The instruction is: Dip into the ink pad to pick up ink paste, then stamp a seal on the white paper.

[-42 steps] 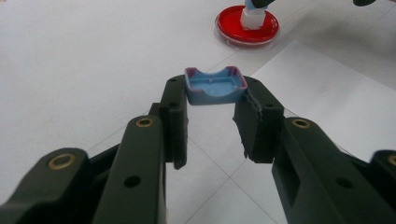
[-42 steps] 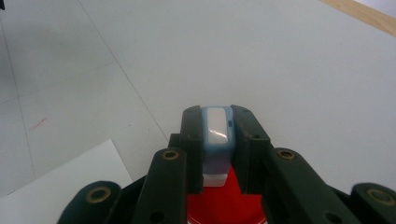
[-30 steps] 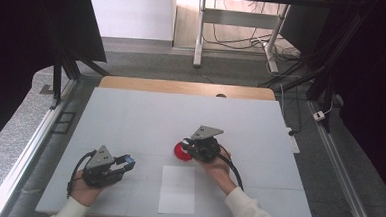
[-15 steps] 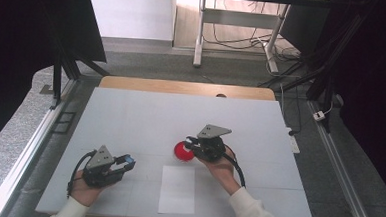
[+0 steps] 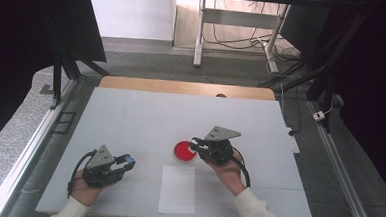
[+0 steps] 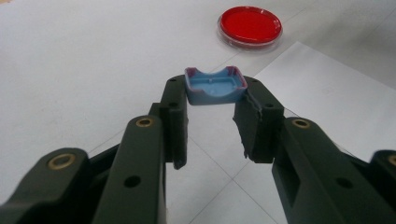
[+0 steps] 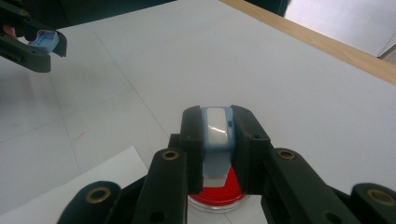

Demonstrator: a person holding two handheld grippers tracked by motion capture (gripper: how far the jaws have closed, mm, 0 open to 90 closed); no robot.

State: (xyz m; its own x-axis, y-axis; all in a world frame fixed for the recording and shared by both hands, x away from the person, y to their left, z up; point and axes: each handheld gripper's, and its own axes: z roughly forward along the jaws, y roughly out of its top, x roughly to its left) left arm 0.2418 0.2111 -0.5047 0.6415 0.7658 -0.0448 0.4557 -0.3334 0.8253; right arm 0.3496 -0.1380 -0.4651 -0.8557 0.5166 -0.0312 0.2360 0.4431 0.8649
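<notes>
A: The right claw (image 7: 215, 140) clamps a pale blue capped piece (image 7: 216, 128), poised just above the red dish (image 7: 218, 192) on the white surface (image 5: 145, 121).

B: And the left claw (image 6: 212, 116)?

A: Clenched on a blue tray-like cap (image 6: 215, 86), low over the surface, well left of the dish.

B: Progress?

A: Both parts are in hand; nothing seems to have reached the dish yet. Right wrist raised, left hand resting.

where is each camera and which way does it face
High view: above the person's side, looking forward and down on the table; both forearms, left gripper, right gripper.
Left gripper view: along its jaws, shut on a blue cap.
Right gripper view: along its jaws, shut on a blue piece.
Shared by all: the red dish and paper.
</notes>
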